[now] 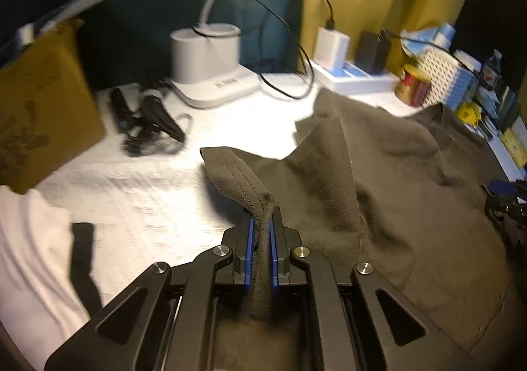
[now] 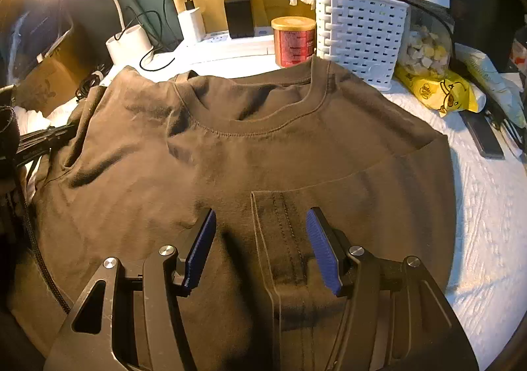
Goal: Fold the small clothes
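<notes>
Two grippers work one brown shirt [image 2: 263, 147] spread flat on the white-covered table [image 2: 487, 206], collar away from the person. Left gripper [image 1: 262, 232] is clamped on a sleeve hem [image 1: 237, 170], lifting it. Right gripper [image 2: 260, 239] hovers, jaws apart, over the folded-in right sleeve [image 2: 283, 226]. Judged step: folding the left sleeve inward; next it needs carrying across the chest, then release.

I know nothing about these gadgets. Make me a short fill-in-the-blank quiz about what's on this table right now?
1. The left hand-held gripper is shut on the hem of a dark ____.
2. The right hand-held gripper hovers over the T-shirt with its jaws ____.
3. The woven plastic basket behind the collar is ____ in colour.
4. Beside the basket stands a red can with a ____ lid.

Missing words: T-shirt; open; white; gold
</notes>
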Demonstrator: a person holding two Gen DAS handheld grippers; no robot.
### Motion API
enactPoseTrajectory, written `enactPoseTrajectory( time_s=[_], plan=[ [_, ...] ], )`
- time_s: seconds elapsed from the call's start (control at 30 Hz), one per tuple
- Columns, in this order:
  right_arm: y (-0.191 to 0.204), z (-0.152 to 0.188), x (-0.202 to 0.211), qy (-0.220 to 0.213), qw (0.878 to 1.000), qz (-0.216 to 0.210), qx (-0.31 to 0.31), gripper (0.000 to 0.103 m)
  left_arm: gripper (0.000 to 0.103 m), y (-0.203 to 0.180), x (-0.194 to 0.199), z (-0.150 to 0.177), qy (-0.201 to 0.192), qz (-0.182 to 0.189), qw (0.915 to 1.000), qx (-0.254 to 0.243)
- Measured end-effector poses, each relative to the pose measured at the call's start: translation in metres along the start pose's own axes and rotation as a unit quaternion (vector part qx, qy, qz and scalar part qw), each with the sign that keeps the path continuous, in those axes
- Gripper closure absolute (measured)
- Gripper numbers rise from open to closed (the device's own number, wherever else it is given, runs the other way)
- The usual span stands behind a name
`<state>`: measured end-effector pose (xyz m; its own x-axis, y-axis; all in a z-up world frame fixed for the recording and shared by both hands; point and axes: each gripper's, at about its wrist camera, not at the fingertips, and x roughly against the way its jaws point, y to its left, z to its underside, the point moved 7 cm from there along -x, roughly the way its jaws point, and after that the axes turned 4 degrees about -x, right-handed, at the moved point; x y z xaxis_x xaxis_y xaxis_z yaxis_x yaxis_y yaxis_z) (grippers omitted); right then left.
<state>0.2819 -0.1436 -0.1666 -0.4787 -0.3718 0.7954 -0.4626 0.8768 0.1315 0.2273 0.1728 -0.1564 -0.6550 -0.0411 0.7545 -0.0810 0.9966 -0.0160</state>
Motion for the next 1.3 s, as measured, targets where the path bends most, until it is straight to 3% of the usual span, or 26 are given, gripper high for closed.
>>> enactPoseTrajectory(
  time_s=[0.4,0.7,1.0,1.3],
  plan=[
    [-0.011,0.002,0.041,-0.041,0.999,0.006,-0.009,0.043,0.097,0.000,0.053,-0.011,-0.070,-0.047,0.9964,0.011],
    [-0.035,0.015,0.068,-0.064,0.998,0.007,-0.027,0.043,0.097,-0.040,0.064,-0.022,-0.091,-0.050,0.9941,-0.033],
    [-0.075,0.035,0.090,-0.079,0.995,0.015,-0.061,0.043,0.097,-0.098,0.038,-0.018,-0.063,-0.018,0.9938,-0.090],
    [-0.100,0.054,0.096,-0.084,0.993,0.017,-0.085,0.043,0.096,-0.136,0.008,0.001,-0.006,0.029,0.9947,-0.099]
  ],
)
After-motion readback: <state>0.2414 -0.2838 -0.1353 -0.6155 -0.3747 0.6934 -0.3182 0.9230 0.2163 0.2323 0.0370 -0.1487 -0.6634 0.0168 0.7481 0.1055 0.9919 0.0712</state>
